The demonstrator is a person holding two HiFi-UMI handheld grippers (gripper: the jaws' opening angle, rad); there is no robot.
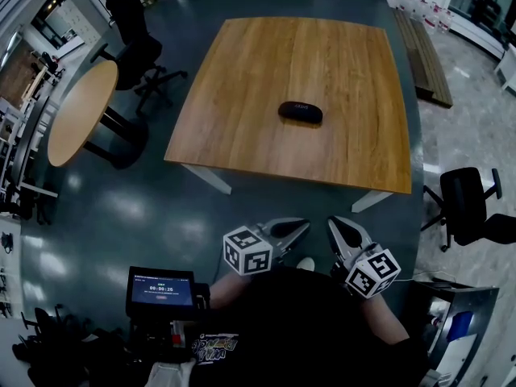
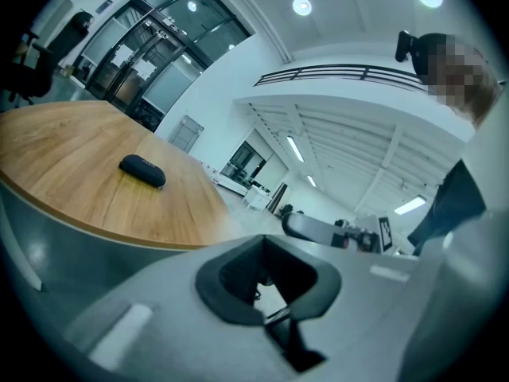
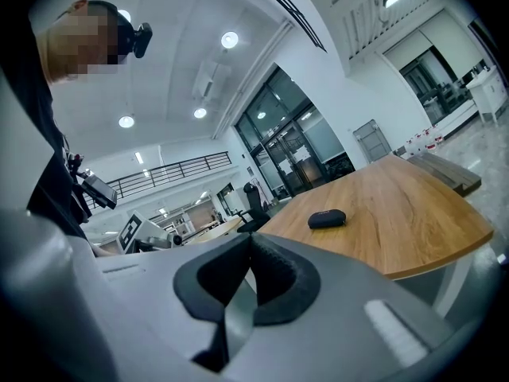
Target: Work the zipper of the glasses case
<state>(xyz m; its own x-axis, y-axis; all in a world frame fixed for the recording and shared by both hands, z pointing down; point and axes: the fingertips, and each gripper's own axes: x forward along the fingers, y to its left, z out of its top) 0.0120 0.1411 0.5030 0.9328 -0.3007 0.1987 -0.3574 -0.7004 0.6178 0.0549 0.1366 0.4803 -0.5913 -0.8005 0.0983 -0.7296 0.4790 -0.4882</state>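
In the head view, the left gripper (image 1: 300, 228) and right gripper (image 1: 337, 228) are held low in front of the person. Their tips lean toward each other over the dark grey-blue floor (image 1: 121, 208). The glasses case (image 1: 300, 112) lies well ahead of both sets of fingers, near the middle of a square wooden table (image 1: 242, 119), with nothing else on the top. A round table (image 1: 81, 111) and a black office chair (image 1: 137, 47) stand far off to the left of the fingers. A second chair (image 1: 472, 204) stands to the right. Behind the left gripper sits what looks like a small timer screen (image 1: 161, 290).

In the left gripper view, the dark fingers (image 2: 238, 281) are pressed together with nothing between them. The case (image 2: 142, 171) rests on the wood up and to the left of them, well apart. Beyond it are glass partitions (image 2: 151, 70), white walls and ceiling lights.

In the right gripper view, the fingers (image 3: 274, 281) are likewise closed on nothing. The case (image 3: 327, 218) sits flat on the table ahead and slightly right of them, well out of touch. Tall glass doors (image 3: 294, 150) and a railed balcony (image 3: 167, 169) stand behind.
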